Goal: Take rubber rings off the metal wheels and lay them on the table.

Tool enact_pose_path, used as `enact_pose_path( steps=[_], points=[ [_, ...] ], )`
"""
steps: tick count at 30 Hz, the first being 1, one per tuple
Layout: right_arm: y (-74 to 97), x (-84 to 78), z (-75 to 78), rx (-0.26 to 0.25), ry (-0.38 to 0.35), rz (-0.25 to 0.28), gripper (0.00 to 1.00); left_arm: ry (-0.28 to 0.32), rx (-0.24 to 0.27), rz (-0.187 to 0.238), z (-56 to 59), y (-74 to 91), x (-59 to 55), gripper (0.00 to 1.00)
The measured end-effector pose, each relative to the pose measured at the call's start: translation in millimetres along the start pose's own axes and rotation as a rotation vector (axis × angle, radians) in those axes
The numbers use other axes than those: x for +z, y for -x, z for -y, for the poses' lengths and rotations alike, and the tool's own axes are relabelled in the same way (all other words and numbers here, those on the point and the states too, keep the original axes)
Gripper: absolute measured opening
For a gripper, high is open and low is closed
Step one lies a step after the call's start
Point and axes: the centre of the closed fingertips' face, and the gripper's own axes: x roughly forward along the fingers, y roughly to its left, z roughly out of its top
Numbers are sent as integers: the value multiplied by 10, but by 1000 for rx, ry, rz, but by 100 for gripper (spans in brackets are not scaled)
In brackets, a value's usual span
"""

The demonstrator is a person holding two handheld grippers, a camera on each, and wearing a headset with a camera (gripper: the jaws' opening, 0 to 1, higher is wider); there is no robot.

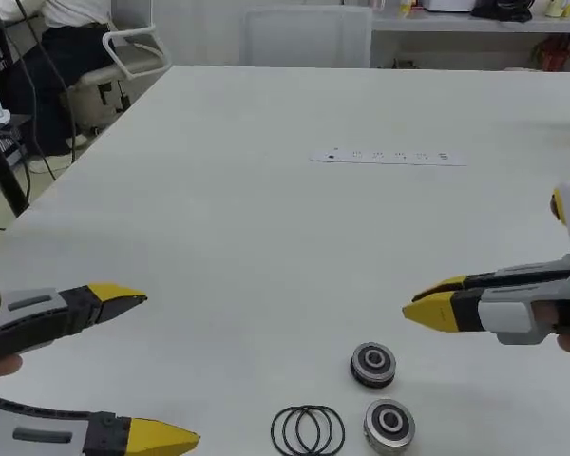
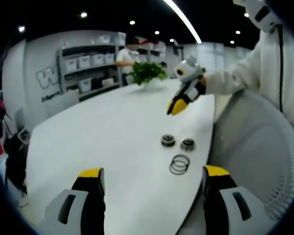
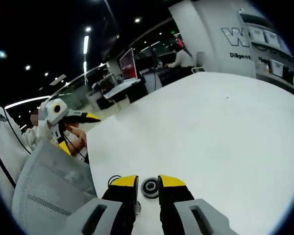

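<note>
Rings (image 1: 308,429): thin black, overlapping | far wheel (image 1: 373,365): dark-rimmed | near wheel (image 1: 389,424): silvery

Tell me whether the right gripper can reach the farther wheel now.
Probably yes: the right gripper hangs close by the farther wheel and nothing lies between them, though its narrowly parted jaws may need to widen.

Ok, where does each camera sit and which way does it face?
Head view: worn on the head, looking forward and down across the table at two metal wheels and rubber rings; both grippers show.
Left gripper view: rides the left gripper, jaws wide apart, facing the wheels, rings and right gripper; a white sleeve shows.
Right gripper view: looks along its narrowly parted jaws at one wheel; the left gripper shows beyond.
Head and left gripper views share both wheels and the rings.
</note>
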Motion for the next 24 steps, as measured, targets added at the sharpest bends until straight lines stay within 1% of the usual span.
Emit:
enact_pose_path(
  steps=[2,5,7,8,10,12,14,17,19,20,22,24],
  points=[
    [-48,-72,29,-9,19,-25,14,1,-8,12,4,3,71,84],
    [-112,-158,52,-8,47,-40,14,-15,-12,30,-1,6,198,83],
    [-151,-235,69,-9,50,-55,15,-18,-12,35,-21,-2,272,82],
    [-173,-299,70,-7,68,-72,15,-21,-12,37,-29,-7,300,81],
    [-206,-377,61,-3,89,-89,16,-34,-12,44,-51,-18,376,80],
    [-224,-425,50,2,108,-101,17,-50,-11,55,-76,-37,465,80],
    [-249,-489,104,-6,146,-127,20,-61,-15,68,-91,-66,552,80],
    [-272,-520,145,-24,160,-133,21,-97,-31,78,-86,-122,663,79],
    [-278,-539,167,-32,150,-130,20,-127,-43,80,-88,-167,731,78],
    [-281,-543,167,-33,149,-130,20,-131,-44,80,-91,-177,745,78],
    [-293,-577,178,-38,160,-143,20,-155,-53,81,-103,-226,818,78],
    [-301,-583,178,-40,165,-145,20,-180,-65,88,-104,-272,902,77]
  ],
)
